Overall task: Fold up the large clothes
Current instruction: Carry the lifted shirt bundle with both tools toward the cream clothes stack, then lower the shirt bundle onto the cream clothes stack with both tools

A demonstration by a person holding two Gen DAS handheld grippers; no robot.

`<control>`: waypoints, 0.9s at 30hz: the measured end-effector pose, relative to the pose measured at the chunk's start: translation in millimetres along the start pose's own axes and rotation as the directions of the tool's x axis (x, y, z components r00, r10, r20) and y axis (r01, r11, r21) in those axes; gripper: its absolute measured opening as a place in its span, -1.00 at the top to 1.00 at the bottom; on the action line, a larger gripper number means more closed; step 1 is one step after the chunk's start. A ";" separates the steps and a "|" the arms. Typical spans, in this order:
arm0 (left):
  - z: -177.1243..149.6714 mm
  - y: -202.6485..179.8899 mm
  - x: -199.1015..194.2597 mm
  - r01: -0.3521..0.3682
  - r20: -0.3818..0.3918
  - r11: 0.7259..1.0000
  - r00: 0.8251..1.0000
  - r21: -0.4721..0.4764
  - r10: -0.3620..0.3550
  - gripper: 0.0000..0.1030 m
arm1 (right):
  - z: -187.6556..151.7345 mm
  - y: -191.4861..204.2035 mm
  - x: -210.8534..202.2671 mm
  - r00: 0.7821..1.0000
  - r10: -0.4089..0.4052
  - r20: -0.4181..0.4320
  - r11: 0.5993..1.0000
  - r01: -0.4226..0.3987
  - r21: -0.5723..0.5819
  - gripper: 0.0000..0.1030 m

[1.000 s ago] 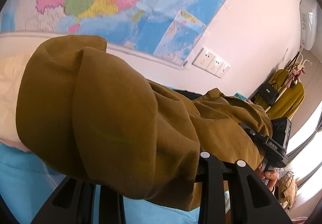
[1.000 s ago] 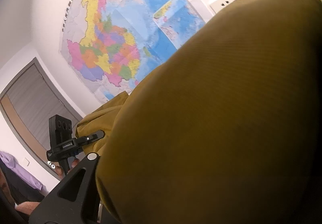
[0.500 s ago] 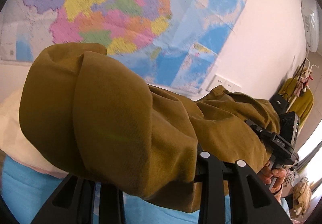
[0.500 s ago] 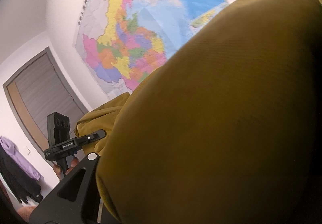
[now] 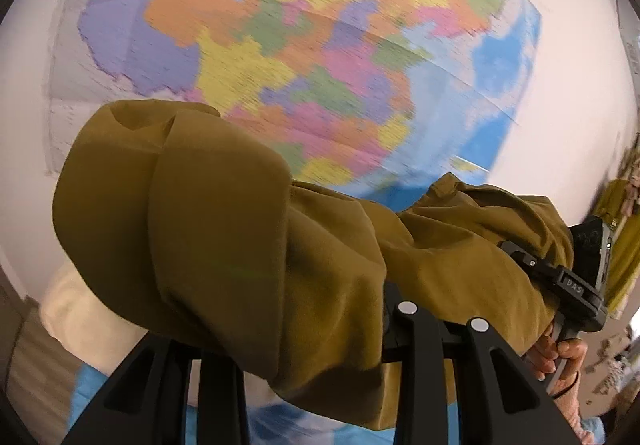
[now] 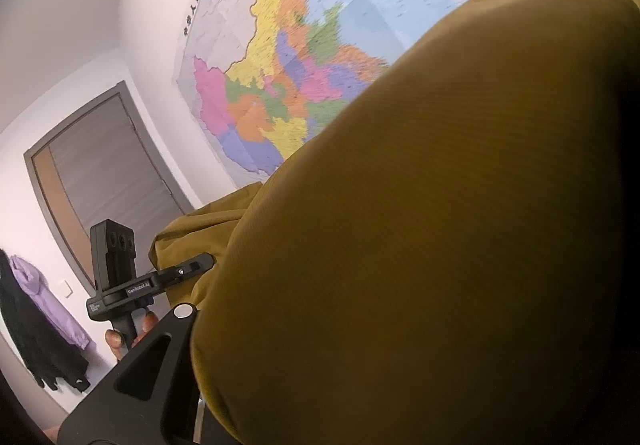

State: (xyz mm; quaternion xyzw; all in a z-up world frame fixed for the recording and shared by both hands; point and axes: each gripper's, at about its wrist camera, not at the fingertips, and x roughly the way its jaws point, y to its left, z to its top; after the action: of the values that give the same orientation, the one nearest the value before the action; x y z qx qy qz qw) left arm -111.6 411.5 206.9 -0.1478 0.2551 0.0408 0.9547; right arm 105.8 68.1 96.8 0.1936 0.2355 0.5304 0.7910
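Observation:
An olive-brown garment (image 5: 248,245) is held up in the air between both grippers. In the left wrist view it bunches over my left gripper (image 5: 304,333), which is shut on it, and hides the fingertips. It stretches right to my right gripper (image 5: 568,285), held by a hand. In the right wrist view the garment (image 6: 420,225) fills most of the frame and covers my right gripper (image 6: 248,365), which is shut on it. My left gripper (image 6: 176,277) shows at the left there, its tip in the cloth.
A large coloured wall map (image 5: 300,57) fills the wall ahead. A blue bed surface (image 5: 280,425) and a cream pillow (image 5: 80,309) lie below. A grey door (image 6: 104,173) and hanging purple and black clothes (image 6: 44,325) are at the left.
Both grippers have lifted and tilted upward with the garment; the map now fills the views and the wall sockets have dropped out of sight.

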 end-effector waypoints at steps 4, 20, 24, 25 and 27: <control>16.8 30.2 2.1 -0.054 0.020 0.998 0.998 -0.023 0.055 0.38 | 9.7 6.5 50.4 1.000 0.024 -0.019 0.999 -0.025 -0.021 0.60; 45.0 172.2 23.4 -0.246 0.108 0.964 0.961 -0.104 0.257 0.37 | -6.4 38.6 227.1 0.992 0.107 -0.063 0.990 -0.112 -0.090 0.60; 14.5 225.2 51.9 -0.291 0.060 0.946 0.951 -0.139 0.302 0.34 | -56.5 23.6 277.3 0.978 0.122 -0.171 0.990 -0.133 -0.053 0.59; -2.7 245.1 67.5 -0.303 0.007 0.938 0.951 -0.168 0.309 0.34 | -73.1 15.7 290.0 0.969 0.120 -0.217 0.991 -0.130 -0.030 0.57; -29.6 273.4 92.7 -0.323 -0.094 0.921 0.946 -0.216 0.310 0.32 | -100.1 -1.0 309.5 0.950 0.105 -0.294 0.994 -0.102 0.025 0.48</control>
State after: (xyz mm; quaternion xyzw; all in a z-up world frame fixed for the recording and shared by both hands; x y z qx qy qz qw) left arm -87.3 663.3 64.8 -0.2143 0.2967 0.2192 0.9044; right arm 149.7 361.3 -37.0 0.1279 0.3428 0.5931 0.7172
